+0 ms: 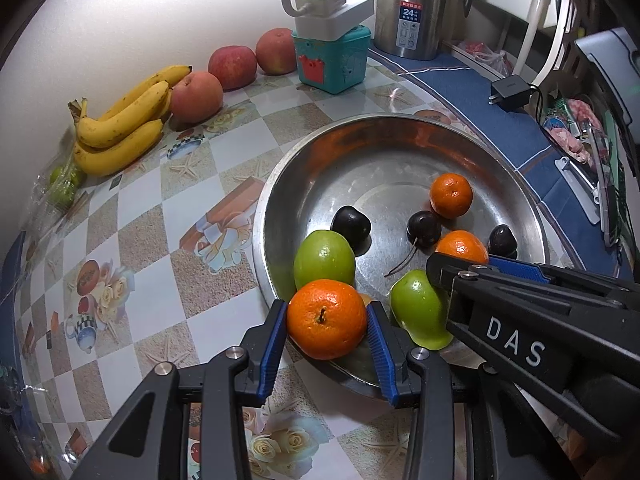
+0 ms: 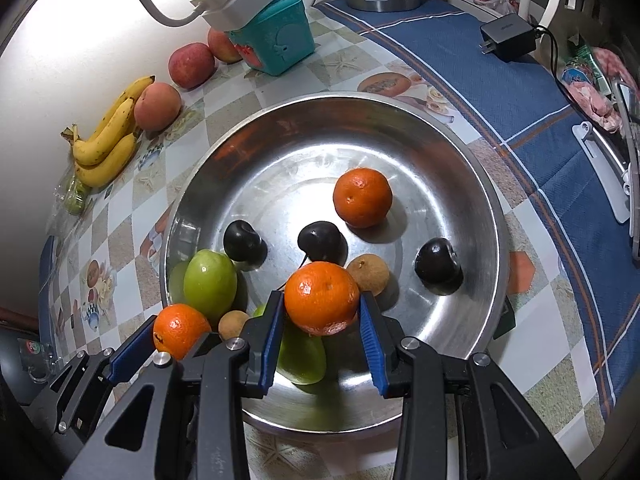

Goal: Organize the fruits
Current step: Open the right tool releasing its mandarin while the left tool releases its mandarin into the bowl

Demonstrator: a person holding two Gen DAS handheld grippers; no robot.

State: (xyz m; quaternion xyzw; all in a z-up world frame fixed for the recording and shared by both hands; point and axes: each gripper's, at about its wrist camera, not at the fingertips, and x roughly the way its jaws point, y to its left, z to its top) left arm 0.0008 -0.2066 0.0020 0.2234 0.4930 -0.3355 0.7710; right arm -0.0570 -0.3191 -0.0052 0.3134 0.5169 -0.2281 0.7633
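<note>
Your tabletop [image 1: 140,216], under a checked floral cloth, carries everything, and a blue cloth [image 2: 500,92] covers its far side. The steel bowl [image 2: 472,184] takes up the middle of it. Against the wall lie the bananas [image 1: 120,128], with three apples [image 1: 196,96] in a row beside them leading to a teal box [image 1: 332,60] that has a white power strip [image 1: 334,12] on top. A steel kettle [image 1: 412,8] stands behind on the blue cloth.

Inside the bowl, two green fruits [image 2: 210,284] sit at the near side. A loose orange [image 2: 362,198] rests toward the far side, three dark cherries [image 2: 438,266] are spread across the middle, and two small brown longans [image 2: 368,274] lie near the front.

Your left gripper [image 1: 327,320] has its fingers clamped on an orange [image 1: 327,318] over the bowl's near-left rim, blue pads pressed to both sides. Your right gripper [image 2: 321,304] has its fingers clamped on a second orange [image 2: 321,298], held over the bowl's near part, in front of the middle cherry.
</note>
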